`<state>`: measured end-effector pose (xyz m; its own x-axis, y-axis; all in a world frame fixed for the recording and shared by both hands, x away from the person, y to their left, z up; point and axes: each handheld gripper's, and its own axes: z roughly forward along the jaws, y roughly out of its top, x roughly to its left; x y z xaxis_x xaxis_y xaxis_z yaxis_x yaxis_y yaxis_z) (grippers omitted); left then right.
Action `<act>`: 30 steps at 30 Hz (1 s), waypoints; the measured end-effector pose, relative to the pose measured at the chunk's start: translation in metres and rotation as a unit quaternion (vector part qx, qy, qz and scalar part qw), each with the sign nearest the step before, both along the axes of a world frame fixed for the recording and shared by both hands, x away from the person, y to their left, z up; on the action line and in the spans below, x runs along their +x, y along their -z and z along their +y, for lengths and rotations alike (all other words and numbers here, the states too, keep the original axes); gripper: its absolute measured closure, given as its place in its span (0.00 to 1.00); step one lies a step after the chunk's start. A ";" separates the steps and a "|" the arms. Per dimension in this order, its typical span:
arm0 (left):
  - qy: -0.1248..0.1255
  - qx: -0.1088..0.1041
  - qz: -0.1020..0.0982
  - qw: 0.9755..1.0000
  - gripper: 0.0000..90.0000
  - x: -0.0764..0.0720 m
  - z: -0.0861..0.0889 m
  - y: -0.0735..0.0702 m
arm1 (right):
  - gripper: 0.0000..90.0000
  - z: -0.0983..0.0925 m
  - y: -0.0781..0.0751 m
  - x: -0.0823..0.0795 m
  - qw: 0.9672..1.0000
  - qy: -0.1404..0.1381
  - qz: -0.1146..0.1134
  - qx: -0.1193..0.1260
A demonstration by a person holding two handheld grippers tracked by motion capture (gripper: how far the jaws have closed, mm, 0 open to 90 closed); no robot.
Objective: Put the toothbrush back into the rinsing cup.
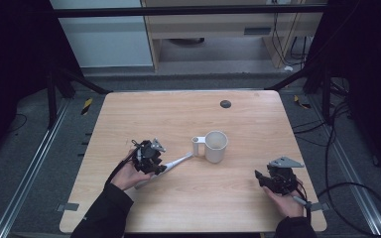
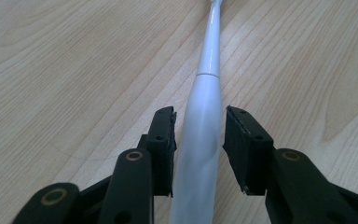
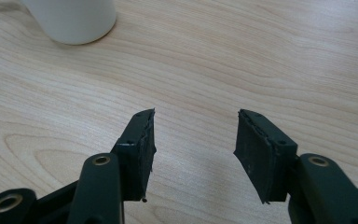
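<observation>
The toothbrush (image 2: 200, 121) lies flat on the table (image 1: 238, 198), tip just beside the cup (image 1: 216, 146). The left gripper (image 2: 199, 133) straddles its handle, jaws seemingly not pinching yet; closing off-centre could roll it into the cup. The right gripper (image 3: 195, 154) hangs spread, empty.

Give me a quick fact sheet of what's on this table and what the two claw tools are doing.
Surface: wooden table
Main item: white electric toothbrush, lying flat on the wood
Nearby: white cup with a side holder, standing upright by the toothbrush tip
Left gripper: jaws straddle the toothbrush handle, small gaps on both sides, not clamped
Right gripper: open, nothing between the jaws, off to the cup's right
Far edge: small dark disc
</observation>
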<state>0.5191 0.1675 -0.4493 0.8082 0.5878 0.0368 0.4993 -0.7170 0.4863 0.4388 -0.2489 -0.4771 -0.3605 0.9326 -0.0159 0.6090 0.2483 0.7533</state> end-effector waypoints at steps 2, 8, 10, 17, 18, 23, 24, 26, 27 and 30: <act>0.005 0.004 0.002 1.000 0.70 0.002 -0.003 0.000 | 0.52 0.000 0.000 0.000 1.000 -0.001 0.000 -0.001; 0.014 0.010 0.017 1.000 0.71 0.010 -0.012 0.003 | 0.53 0.000 0.000 0.000 1.000 0.000 0.005 0.000; 0.016 0.019 0.022 0.999 0.72 0.012 -0.013 0.006 | 0.53 -0.001 0.001 0.000 1.000 -0.001 0.005 0.000; 0.016 0.024 0.028 0.999 0.73 0.013 -0.012 0.009 | 0.52 0.000 0.002 0.001 1.000 -0.003 0.009 -0.003; 0.016 0.025 0.030 0.999 0.73 0.013 -0.012 0.010 | 0.52 0.001 0.002 0.001 1.000 -0.005 0.010 -0.003; 0.016 0.030 0.037 0.999 0.72 0.015 -0.013 0.012 | 0.52 0.001 0.003 0.002 1.000 -0.007 0.015 -0.005; 0.016 0.029 0.037 0.999 0.72 0.016 -0.013 0.013 | 0.52 0.001 0.003 0.002 1.000 -0.007 0.014 -0.006; 0.016 0.028 0.038 0.999 0.72 0.016 -0.013 0.014 | 0.52 0.002 0.003 0.002 1.000 -0.008 0.016 -0.006; 0.016 0.029 0.039 0.999 0.72 0.017 -0.013 0.015 | 0.52 0.002 0.003 0.002 1.000 -0.008 0.017 -0.005; 0.017 0.028 0.042 0.999 0.72 0.018 -0.014 0.016 | 0.52 0.002 0.003 0.002 1.000 -0.009 0.019 -0.003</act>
